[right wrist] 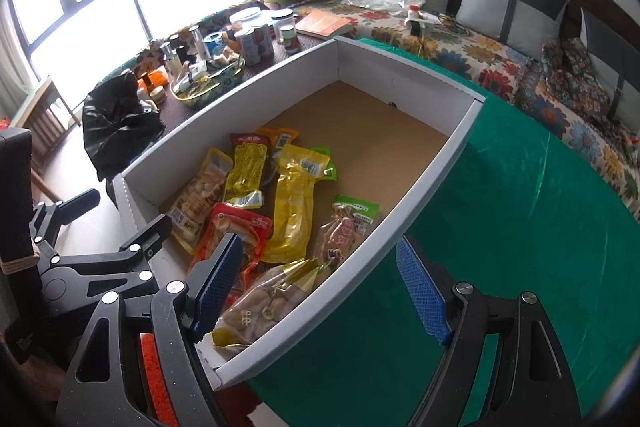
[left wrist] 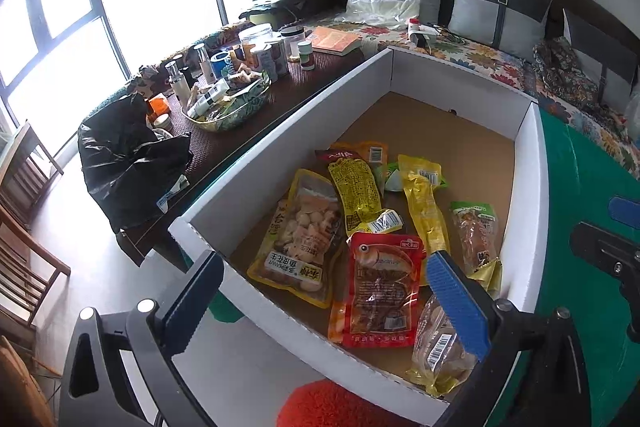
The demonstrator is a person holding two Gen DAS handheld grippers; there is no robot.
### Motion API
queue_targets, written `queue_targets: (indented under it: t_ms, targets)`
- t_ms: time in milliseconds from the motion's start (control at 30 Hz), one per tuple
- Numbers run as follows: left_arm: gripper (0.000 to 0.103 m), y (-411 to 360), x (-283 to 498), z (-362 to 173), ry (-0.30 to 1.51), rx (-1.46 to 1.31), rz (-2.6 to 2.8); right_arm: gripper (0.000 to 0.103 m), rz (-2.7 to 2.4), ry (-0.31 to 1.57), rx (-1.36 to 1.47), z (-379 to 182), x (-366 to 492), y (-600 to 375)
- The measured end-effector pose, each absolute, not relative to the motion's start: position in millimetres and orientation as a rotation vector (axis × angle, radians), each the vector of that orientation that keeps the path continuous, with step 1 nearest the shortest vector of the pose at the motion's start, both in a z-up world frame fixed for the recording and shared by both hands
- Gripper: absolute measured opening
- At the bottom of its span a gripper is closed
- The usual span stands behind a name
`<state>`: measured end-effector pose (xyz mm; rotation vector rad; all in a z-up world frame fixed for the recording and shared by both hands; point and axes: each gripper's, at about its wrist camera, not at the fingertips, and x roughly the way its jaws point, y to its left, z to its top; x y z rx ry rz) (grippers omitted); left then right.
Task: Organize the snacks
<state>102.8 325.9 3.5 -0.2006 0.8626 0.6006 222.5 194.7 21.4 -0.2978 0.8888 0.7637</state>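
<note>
Both claws apart and empty, left claw [left wrist: 326, 291] over the snack packets [left wrist: 380, 227] bunched at the near end of the box [left wrist: 528, 187], right claw [right wrist: 320, 287] straddling its wall: risk is pinching overlapped packets together or snagging cardboard.

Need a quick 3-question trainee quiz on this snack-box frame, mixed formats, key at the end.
1. True or false: the red fish packet lies inside the white box.
2. Is the left gripper holding anything? A) a yellow packet B) nothing, jaws open C) the box wall
3. What colour is the cloth under the box?

Key: 1. True. 2. B. 3. Green.
</note>
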Motion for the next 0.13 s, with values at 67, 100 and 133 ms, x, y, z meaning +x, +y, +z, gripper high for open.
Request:
queue_targets:
  t_ms: [67,100,133]
  targets:
    - [0.103,325.3,99.0,5.4,0.843,-0.203,0.598,0.082,0.766,0.892,-0.299,19.6,221.8,196.2]
    - [0.103,325.0,98.1,6.4,0.839,-0.203,0.594,0.082,0.768,0.893,-0.298,18.9,221.9,197.1]
    - [0.103,324.9,97.8,7.1,0.839,-0.201,0.591,0.082,0.77,0.894,-0.297,18.4,222.1,198.2]
